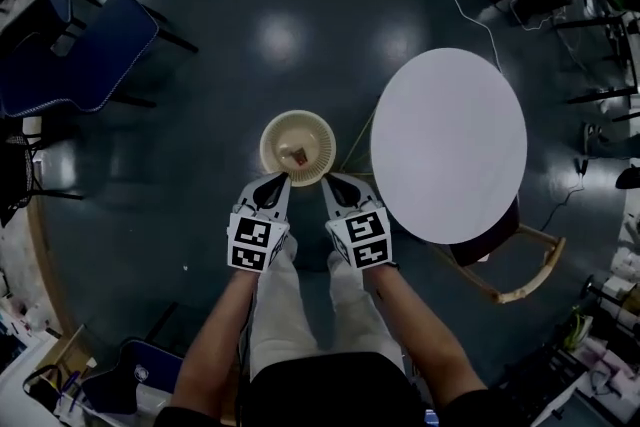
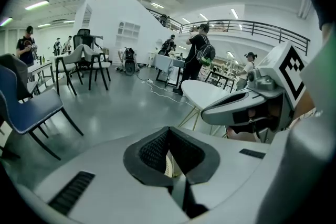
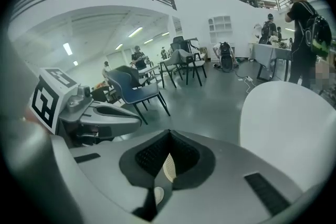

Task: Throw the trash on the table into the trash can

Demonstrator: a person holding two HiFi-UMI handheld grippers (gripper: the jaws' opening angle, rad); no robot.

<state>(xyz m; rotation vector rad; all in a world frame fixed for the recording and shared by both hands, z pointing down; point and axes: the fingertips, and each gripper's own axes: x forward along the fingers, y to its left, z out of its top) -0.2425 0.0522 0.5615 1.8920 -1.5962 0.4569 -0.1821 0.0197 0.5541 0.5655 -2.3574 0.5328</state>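
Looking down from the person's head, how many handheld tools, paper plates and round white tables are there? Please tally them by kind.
paper plate: 1
round white table: 1
tools: 2, the left tool and the right tool, each shut on the plate's rim
Total: 4

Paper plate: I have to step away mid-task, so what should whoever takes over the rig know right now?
Left gripper: shut on the near rim of the paper plate.
Right gripper: shut on the same rim, beside it.
Plate: held over the floor, left of the round white table, with a small scrap on it.
Done: plate and scrap are off the table.
Left: carry them to the trash can, which is not in view, and drop them in.
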